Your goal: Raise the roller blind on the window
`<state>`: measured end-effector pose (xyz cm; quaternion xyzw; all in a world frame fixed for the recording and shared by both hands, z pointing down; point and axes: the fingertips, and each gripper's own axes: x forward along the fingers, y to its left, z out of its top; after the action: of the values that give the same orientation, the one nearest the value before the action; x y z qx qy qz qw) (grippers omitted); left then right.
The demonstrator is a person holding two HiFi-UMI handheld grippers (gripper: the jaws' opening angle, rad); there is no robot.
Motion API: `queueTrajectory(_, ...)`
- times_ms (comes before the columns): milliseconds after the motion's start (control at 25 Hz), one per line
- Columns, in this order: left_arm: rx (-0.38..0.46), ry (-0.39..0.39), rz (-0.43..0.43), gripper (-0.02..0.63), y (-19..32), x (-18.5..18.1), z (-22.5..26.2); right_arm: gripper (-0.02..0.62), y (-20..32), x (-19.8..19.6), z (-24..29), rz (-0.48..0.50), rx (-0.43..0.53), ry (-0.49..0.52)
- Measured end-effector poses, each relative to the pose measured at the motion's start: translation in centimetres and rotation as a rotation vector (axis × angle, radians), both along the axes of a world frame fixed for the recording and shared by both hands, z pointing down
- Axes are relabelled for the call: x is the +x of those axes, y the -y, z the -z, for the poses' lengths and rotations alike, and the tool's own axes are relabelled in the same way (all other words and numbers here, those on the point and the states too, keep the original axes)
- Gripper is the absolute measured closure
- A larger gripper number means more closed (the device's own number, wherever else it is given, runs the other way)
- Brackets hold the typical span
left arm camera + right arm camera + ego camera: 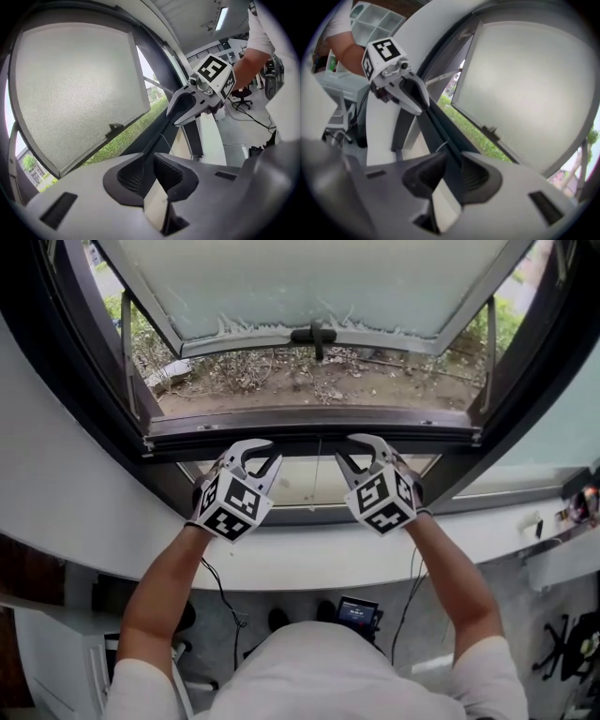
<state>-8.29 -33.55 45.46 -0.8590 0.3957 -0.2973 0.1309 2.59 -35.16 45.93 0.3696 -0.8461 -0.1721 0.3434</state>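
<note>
A pale blind sheet [298,482] hangs inside the lower window frame, with a dark rail [309,448] along its edge and a thin cord [317,474] at the middle. My left gripper [265,454] is left of the cord, my right gripper [349,448] is right of it, and both straddle the rail. In the left gripper view the left gripper [149,161] has its pads tight against the thin dark rail [157,136]. In the right gripper view the right gripper [452,164] has the rail [440,126] between its jaws, with a gap at the pads.
The window sash [309,277] is swung outward above the grippers, with a black handle [314,334] on its lower edge. Bare ground and shrubs lie outside. A white sill [309,559] curves below my forearms. Desks, chairs and cables stand on the floor behind.
</note>
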Motion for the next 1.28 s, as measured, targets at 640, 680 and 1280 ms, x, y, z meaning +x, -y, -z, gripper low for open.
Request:
queueTrajectory(640, 0.066, 0.323, -0.023, 0.499, 2.6, 0.7, -1.8, 0.499, 2.4, 1.0, -1.8, 0.004, 0.179, -0.485)
queueTrajectory(680, 0.068, 0.338, -0.025, 0.499, 2.6, 0.7, -1.8, 0.500, 2.4, 1.0, -1.9, 0.007, 0.186, -0.505)
queueTrajectory(1280, 0.030, 0.508, -0.040, 0.506, 3.2, 1.1, -2.6, 0.500, 2.5, 0.8, -2.6, 0.061, 0.122, -0.760)
